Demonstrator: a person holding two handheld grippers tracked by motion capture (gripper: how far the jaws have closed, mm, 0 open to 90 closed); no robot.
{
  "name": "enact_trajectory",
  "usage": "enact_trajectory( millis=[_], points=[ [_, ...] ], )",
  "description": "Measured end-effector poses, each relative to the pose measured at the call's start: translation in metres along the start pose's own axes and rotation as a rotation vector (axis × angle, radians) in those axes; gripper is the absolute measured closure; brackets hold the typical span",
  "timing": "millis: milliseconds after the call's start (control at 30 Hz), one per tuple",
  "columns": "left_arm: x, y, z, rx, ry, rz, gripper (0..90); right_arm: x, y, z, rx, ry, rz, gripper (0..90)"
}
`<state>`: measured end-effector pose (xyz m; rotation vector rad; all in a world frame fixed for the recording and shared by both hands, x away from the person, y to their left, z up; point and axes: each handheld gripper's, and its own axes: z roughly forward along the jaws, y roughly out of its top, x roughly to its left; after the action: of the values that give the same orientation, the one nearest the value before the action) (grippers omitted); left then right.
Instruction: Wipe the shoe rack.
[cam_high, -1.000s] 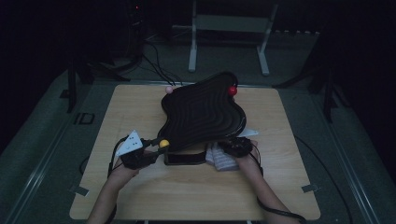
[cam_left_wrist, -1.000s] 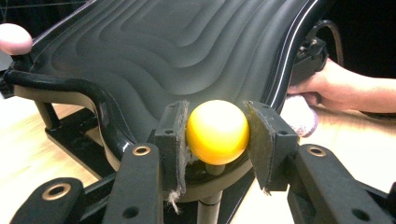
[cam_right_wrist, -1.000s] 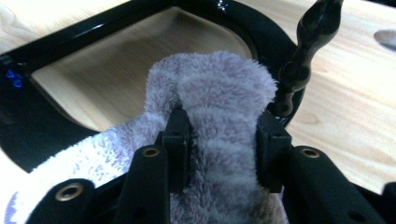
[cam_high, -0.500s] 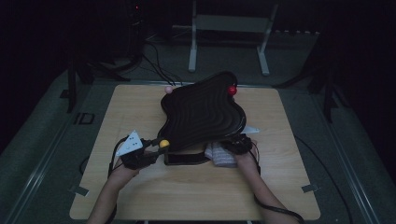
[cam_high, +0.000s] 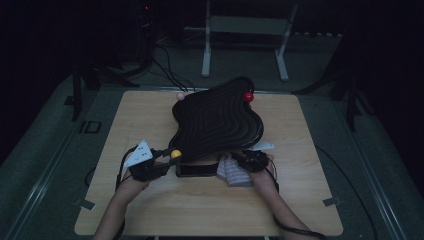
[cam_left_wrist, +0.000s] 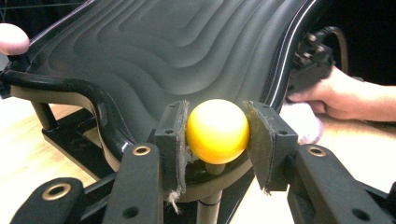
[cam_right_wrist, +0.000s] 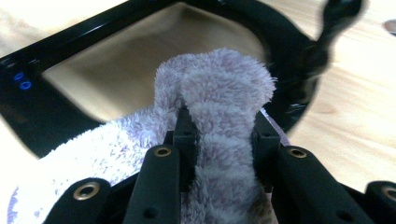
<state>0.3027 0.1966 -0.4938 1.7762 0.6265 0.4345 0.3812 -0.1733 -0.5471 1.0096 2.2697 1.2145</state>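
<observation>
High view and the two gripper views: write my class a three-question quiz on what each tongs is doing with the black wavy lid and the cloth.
1. True or false: the left tongs grip a yellow ball knob.
2. What do the right tongs hold? A) fluffy cloth B) red knob C) cable
3. In the high view, is the black wavy lid lying flat on the table or raised at an angle?

Key: 1 true; 2 A; 3 raised at an angle, its near edge by the yellow knob.

Yellow ball (cam_left_wrist: 217, 130), pale lilac fluffy cloth (cam_right_wrist: 219, 93), glossy black wave-ridged lid (cam_high: 217, 120), light wood table (cam_high: 210, 210)
</observation>
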Motion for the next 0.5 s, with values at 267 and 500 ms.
enact_trajectory(
  millis=[267, 500],
  points=[
    [0.0, 0.0, 0.0, 0.003, -0.002, 0.003, 59.7, -0.017, 0.011, 0.008, 0.022, -0.053, 0.062, 70.5],
    [-0.002, 0.001, 0.0, 0.008, 0.005, 0.007, 59.7, 0.015, -0.003, 0.001, 0.006, -0.06, -0.013, 71.4]
  ],
)
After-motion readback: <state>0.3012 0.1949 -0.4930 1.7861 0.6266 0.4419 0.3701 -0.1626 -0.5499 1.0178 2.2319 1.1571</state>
